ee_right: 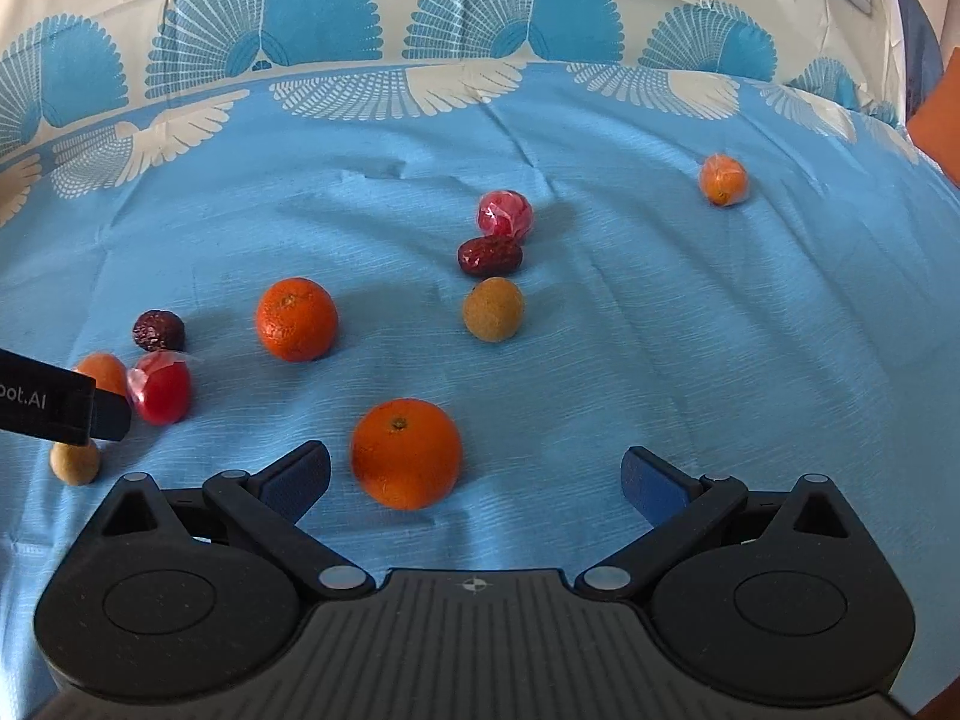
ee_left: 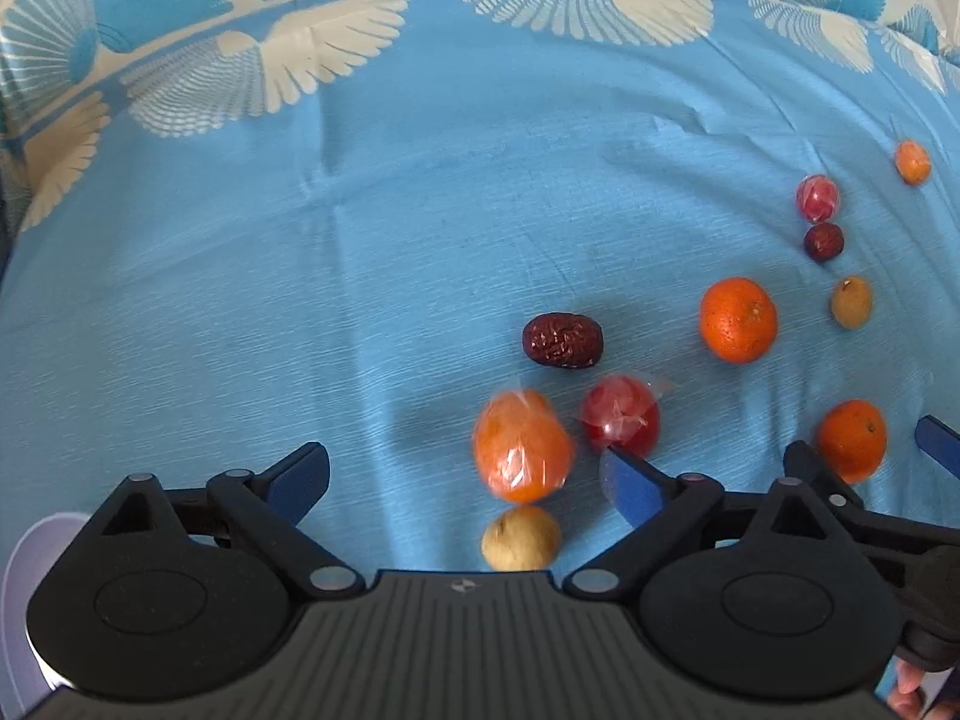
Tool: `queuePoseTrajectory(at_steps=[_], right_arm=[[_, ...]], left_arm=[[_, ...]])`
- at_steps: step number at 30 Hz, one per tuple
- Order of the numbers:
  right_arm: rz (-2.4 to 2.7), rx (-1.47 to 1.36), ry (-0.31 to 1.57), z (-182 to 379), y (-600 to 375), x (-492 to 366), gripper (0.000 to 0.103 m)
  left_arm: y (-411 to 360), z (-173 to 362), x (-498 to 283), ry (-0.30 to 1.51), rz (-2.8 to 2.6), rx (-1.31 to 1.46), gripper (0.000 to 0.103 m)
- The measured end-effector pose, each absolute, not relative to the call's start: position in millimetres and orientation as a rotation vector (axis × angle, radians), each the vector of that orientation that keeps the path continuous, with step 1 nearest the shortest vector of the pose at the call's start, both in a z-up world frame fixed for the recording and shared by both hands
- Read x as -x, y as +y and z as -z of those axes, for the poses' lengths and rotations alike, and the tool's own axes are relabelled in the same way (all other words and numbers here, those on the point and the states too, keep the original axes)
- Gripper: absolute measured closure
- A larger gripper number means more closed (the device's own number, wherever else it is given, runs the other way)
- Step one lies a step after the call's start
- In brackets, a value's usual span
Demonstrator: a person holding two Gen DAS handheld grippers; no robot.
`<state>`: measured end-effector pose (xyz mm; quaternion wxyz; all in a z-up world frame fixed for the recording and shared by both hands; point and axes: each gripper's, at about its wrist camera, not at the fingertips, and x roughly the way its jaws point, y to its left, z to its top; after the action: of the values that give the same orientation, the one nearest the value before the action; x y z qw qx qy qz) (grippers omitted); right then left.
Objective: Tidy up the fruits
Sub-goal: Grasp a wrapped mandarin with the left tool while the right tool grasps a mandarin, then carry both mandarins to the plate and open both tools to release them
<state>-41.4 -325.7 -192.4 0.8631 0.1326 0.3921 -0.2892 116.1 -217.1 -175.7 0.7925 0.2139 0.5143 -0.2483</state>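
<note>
- The left tool [ee_left: 465, 480] hung wide open over a wrapped orange fruit [ee_left: 521, 447] on the blue cloth [ee_left: 300, 300], gripping nothing.
- The right tool [ee_right: 474, 480] gaped empty, a mandarin [ee_right: 406, 453] lying between its fingers.

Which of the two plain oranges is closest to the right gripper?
The bare orange lying just ahead of the right gripper, near its left finger. The other bare orange sits farther back on the blue cloth, towards the dark wrinkly date.

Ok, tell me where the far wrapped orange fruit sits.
In the right wrist view, the wrapped orange fruit lies alone at upper right on the blue cloth, beyond the wrapped red fruit.
</note>
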Motion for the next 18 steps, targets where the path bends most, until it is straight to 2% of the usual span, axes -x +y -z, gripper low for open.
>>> queuePoseTrajectory(at_steps=[2,4,7,8,9,10,11,18], right_arm=[[0.621,-0.26,0.785,195.6,-320.8,40.9,0.001],[0.628,-0.246,0.777,195.4,-318.2,41.6,0.001],[0.644,-0.263,0.776,194.1,-316.8,44.4,0.003],[0.635,-0.271,0.766,192.1,-313.6,46.6,0.008],[0.605,-0.261,0.755,189.4,-308.1,47.7,0.026],[0.581,-0.23,0.745,186.3,-301.1,47.9,0.058],[0.571,-0.196,0.744,184.1,-295.2,47.3,0.065],[0.594,-0.273,0.714,161.2,-304.9,62.4,0.065]], left_arm=[[-213.9,174.0,-119.7,1.107,0.58,-0.413,0.005],[-213.3,173.0,-121.2,1.108,0.607,-0.406,0.011],[-211.0,172.3,-119.1,1.133,0.68,-0.375,0.039],[-211.0,171.6,-117.5,1.145,0.711,-0.365,0.058],[-211.3,171.2,-115.9,1.149,0.726,-0.373,0.066],[-210.9,170.3,-113.5,1.15,0.738,-0.373,0.066],[-209.6,168.9,-111.3,1.149,0.75,-0.366,0.066],[-190.0,124.1,-82.4,1.051,0.751,-0.347,0.066]])
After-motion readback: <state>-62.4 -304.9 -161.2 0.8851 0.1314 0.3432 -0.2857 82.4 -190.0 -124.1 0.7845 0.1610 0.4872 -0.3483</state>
